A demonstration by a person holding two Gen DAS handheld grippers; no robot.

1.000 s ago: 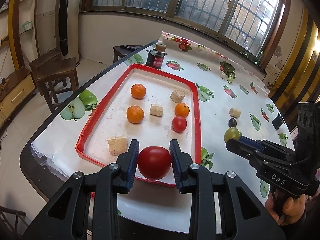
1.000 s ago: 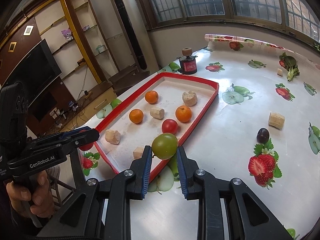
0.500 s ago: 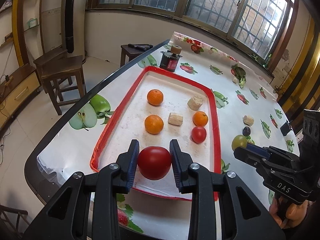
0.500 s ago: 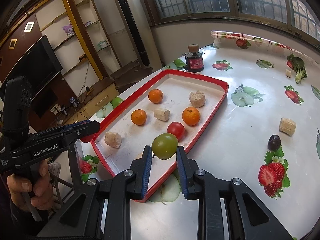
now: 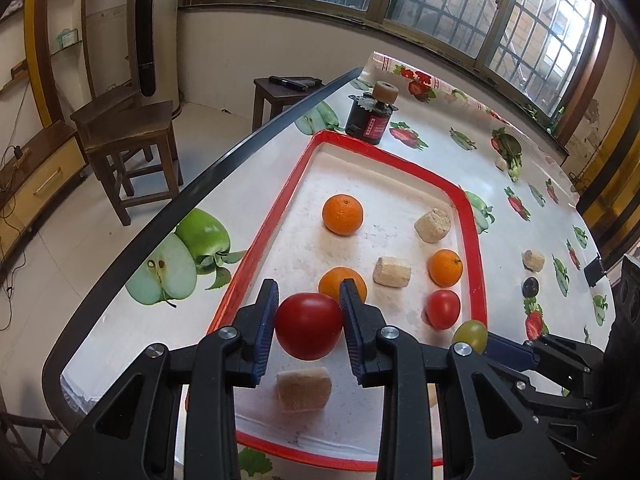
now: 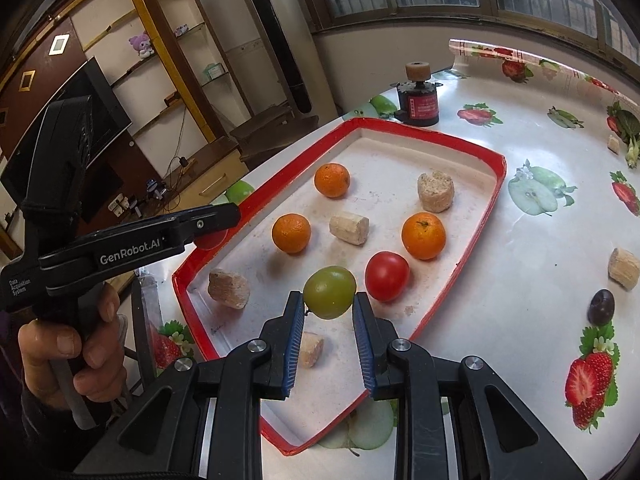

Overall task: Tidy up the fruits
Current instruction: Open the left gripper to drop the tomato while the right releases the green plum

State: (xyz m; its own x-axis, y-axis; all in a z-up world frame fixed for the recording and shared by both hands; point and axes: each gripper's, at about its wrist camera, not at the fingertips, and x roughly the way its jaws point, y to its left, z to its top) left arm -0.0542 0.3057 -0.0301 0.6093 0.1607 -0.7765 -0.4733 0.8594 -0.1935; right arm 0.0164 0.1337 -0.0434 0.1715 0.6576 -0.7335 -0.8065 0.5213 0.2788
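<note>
My left gripper [image 5: 308, 310] is shut on a big red tomato [image 5: 308, 326] and holds it above the near part of the red-rimmed tray [image 5: 260, 236]. My right gripper [image 6: 329, 312] is shut on a green fruit [image 6: 329, 291] above the tray's [image 6: 496, 196] near right part; the fruit also shows in the left wrist view [image 5: 470, 331]. In the tray lie three oranges [image 5: 343, 215] [image 5: 445, 267] [image 6: 291, 233], a small red tomato [image 5: 442, 309] and several beige chunks [image 5: 392, 272]. A dark plum [image 6: 601, 306] lies on the table right of the tray.
A dark jar with a cork lid [image 5: 370, 116] stands behind the tray. Beige chunks [image 6: 623, 269] [image 5: 534, 260] lie on the fruit-print tablecloth. The table's left edge [image 5: 160, 220] drops to the floor, where wooden stools [image 5: 128, 136] stand. The left gripper's body [image 6: 120, 248] is close on the right gripper's left.
Both grippers have moved forward over the tray with their fruits still held. The tray and its contents look closer in both views.
</note>
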